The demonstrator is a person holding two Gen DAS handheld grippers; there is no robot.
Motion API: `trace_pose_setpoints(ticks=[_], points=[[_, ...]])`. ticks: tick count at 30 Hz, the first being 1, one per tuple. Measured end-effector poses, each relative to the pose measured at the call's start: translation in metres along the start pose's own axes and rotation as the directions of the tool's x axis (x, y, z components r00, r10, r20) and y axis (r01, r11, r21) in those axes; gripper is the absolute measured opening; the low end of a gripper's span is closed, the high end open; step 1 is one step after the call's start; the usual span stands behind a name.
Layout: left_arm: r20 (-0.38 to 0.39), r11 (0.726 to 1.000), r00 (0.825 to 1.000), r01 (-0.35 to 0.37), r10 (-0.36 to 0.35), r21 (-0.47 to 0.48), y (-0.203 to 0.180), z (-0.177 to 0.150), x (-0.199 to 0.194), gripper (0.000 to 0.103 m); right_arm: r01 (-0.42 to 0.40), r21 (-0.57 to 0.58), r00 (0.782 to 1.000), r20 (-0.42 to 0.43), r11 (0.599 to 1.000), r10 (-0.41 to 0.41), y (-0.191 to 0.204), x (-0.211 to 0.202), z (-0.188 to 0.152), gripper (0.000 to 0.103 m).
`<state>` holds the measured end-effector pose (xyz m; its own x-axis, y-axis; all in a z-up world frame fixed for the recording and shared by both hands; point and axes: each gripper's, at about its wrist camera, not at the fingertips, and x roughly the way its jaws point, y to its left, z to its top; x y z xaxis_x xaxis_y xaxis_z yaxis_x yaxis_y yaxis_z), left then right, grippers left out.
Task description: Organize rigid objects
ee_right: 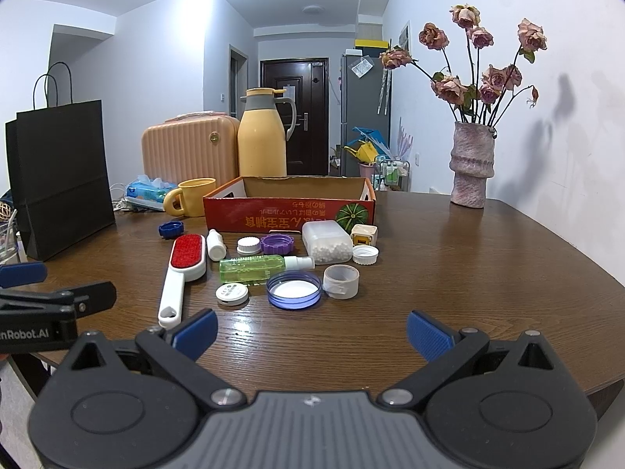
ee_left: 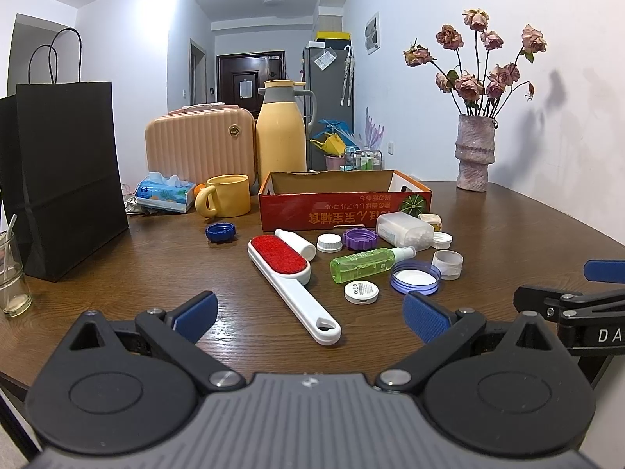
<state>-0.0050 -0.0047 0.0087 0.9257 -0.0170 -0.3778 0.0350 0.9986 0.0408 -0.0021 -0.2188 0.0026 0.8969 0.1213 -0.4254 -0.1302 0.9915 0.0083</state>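
Note:
Small rigid items lie on the brown table in front of a red cardboard box (ee_left: 343, 211) (ee_right: 289, 215). Among them are a white lint brush with a red pad (ee_left: 289, 281) (ee_right: 177, 273), a green spray bottle (ee_left: 363, 264) (ee_right: 258, 267), a blue-rimmed lid (ee_left: 415, 276) (ee_right: 293, 289), a white round disc (ee_left: 361, 292) (ee_right: 232, 294), a purple cap (ee_left: 360, 238) (ee_right: 276, 243), a clear container of white beads (ee_left: 404, 230) (ee_right: 327, 242) and a blue cap (ee_left: 221, 231) (ee_right: 170, 229). My left gripper (ee_left: 310, 318) hovers open near the brush handle. My right gripper (ee_right: 310, 332) is open short of the lid.
A black paper bag (ee_left: 66, 179) stands at the left beside a glass jar (ee_left: 11, 277). Behind the box are a yellow mug (ee_left: 226, 195), a tissue pack (ee_left: 166, 191), a peach case (ee_left: 199, 144) and a yellow thermos (ee_left: 281, 133). A vase of dried roses (ee_left: 474, 152) stands back right.

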Motion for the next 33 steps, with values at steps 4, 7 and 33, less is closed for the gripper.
trace_pose_setpoints(ticks=[4, 7, 33], points=[[0.000, 1.000, 1.000, 0.000, 0.000, -0.002, -0.001, 0.000, 0.000, 0.103, 0.000, 0.000, 1.000, 0.000, 1.000, 0.000, 0.000, 0.000, 0.000, 0.103], [-0.001, 1.000, 1.000, -0.001, 0.001, -0.001, -0.003, 0.002, -0.002, 0.103, 0.000, -0.002, 1.000, -0.002, 1.000, 0.000, 0.002, 0.001, 0.000, 0.103], [-0.053, 1.000, 0.999, 0.007, -0.008, -0.025, 0.001, 0.011, 0.054, 0.103, -0.003, -0.004, 0.998, -0.063, 1.000, 0.002, -0.011, 0.061, 0.014, 0.103]])
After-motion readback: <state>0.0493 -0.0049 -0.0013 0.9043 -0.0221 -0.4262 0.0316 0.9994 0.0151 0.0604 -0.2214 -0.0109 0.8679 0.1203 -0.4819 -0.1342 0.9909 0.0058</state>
